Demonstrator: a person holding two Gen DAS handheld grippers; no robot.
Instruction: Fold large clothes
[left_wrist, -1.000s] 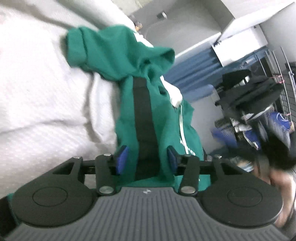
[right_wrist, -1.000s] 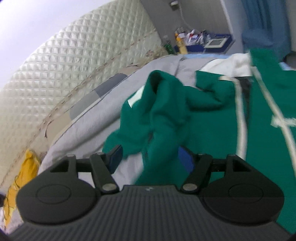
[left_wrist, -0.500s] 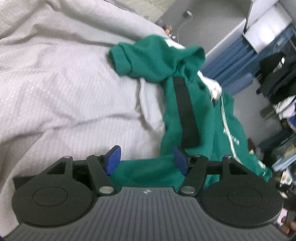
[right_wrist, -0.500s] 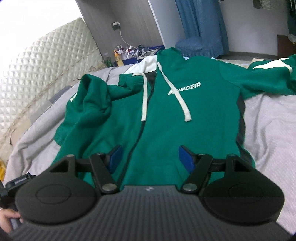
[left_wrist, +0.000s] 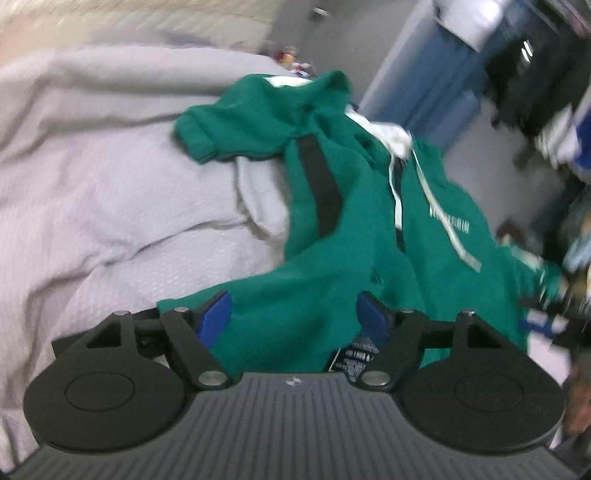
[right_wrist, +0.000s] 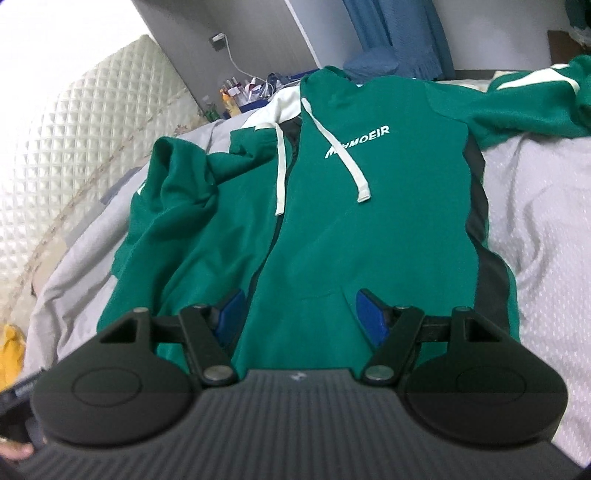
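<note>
A green hoodie (right_wrist: 332, 229) with white drawstrings, white chest lettering and black side panels lies front up on the grey bed cover (right_wrist: 546, 221). Its left sleeve (right_wrist: 177, 184) is bunched beside the body, and the right sleeve (right_wrist: 517, 110) stretches off to the right. My right gripper (right_wrist: 301, 314) hovers open over the lower front by the pocket, with nothing pinched. In the blurred left wrist view the hoodie (left_wrist: 351, 240) lies crumpled. My left gripper (left_wrist: 293, 321) is over its hem, jaws opening, with cloth between the blue pads (left_wrist: 214, 319) but not pressed.
A quilted headboard (right_wrist: 110, 129) stands on the left, with a bedside table of bottles (right_wrist: 240, 92) and a blue curtain (right_wrist: 399, 33) beyond the bed. Something yellow (right_wrist: 11, 350) lies at the bed's left edge. Dark clothes hang on a rack (left_wrist: 535, 74).
The left jaws have widened and let go of the hoodie's side, which now lies on the bed. The right gripper swung from the bunched sleeve to above the hoodie's front.
</note>
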